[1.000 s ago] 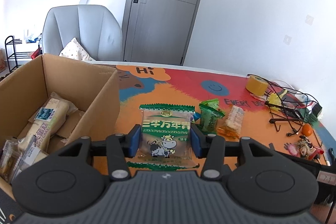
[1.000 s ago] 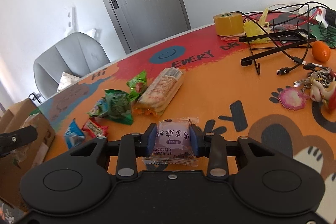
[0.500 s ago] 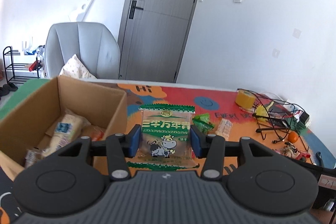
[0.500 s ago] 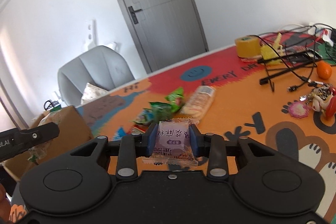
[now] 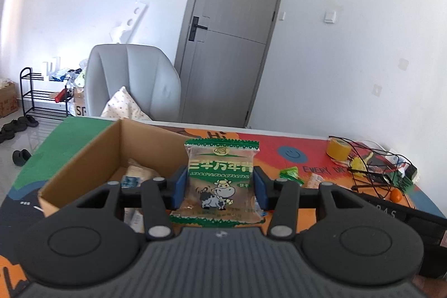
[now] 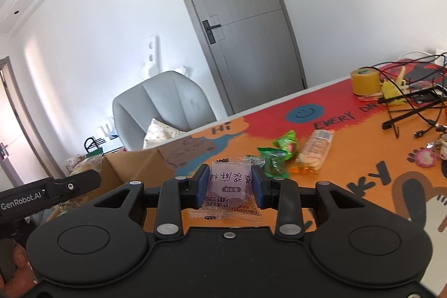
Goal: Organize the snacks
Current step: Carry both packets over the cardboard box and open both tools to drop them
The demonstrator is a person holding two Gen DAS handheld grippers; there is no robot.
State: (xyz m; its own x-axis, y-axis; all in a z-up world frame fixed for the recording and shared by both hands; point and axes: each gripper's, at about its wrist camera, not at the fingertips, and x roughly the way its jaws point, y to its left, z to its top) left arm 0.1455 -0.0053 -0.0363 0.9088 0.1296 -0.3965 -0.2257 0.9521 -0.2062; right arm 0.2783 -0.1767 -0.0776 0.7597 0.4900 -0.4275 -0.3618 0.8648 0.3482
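Note:
My left gripper [image 5: 220, 183] is shut on a green-and-clear cow-print snack packet [image 5: 221, 180], held upright above the table near the right wall of an open cardboard box [image 5: 92, 158]. Several snacks lie inside that box. My right gripper [image 6: 230, 186] is shut on a purple snack packet [image 6: 230, 183], lifted above the orange table. Two green packets [image 6: 275, 161] and a clear cracker pack [image 6: 315, 150] rest on the table beyond it. The cardboard box [image 6: 134, 169] shows at the left, with the left gripper's black body [image 6: 50, 192] above it.
A yellow tape roll [image 6: 364, 81], a black wire stand with cables [image 6: 410, 105], a small orange fruit [image 5: 396, 195] and a keychain charm [image 6: 424, 157] crowd the table's right side. A grey chair [image 5: 131, 83] with a cushion stands behind the table, before a grey door.
Both grippers rose and drew back with their packets, so the table looks farther and lower. The left view now shows the box's whole opening; the right view brings the box and left gripper closer.

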